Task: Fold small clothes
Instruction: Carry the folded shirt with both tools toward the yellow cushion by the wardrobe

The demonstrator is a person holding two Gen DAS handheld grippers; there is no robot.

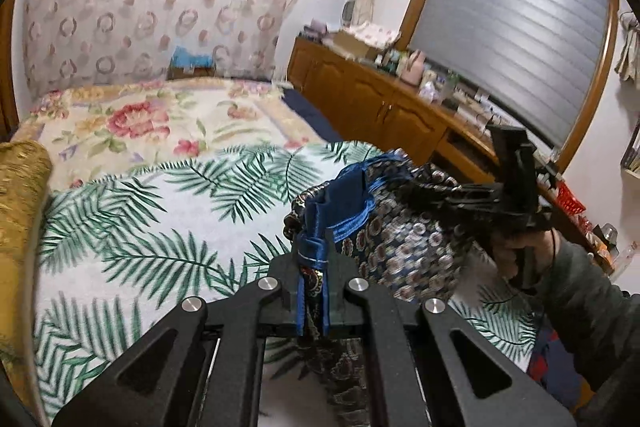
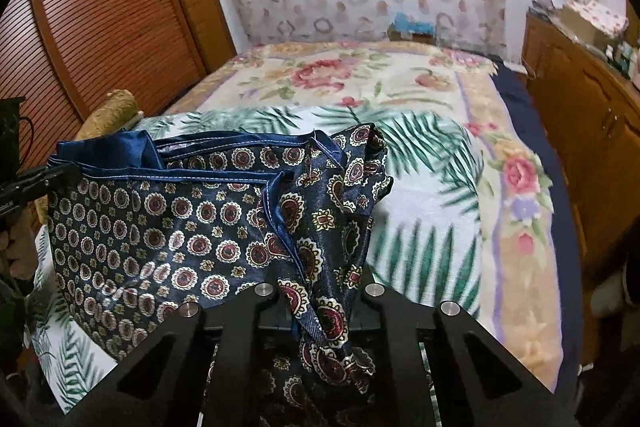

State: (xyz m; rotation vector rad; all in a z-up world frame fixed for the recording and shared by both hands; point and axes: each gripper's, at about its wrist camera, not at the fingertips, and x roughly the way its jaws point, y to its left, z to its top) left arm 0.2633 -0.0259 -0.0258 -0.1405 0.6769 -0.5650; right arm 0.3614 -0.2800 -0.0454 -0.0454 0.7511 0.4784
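Text: you can read none | far-left edge of right wrist view: faint white lettering on a black part, too small to make out | labels, numbers: none legible

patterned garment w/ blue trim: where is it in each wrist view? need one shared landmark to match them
Left wrist: patterned garment at centre-right, its blue trim pinched in the left gripper.
Right wrist: patterned garment fills left and centre, a corner clamped in the right gripper.
Shared landmark: palm-leaf sheet beneath it.
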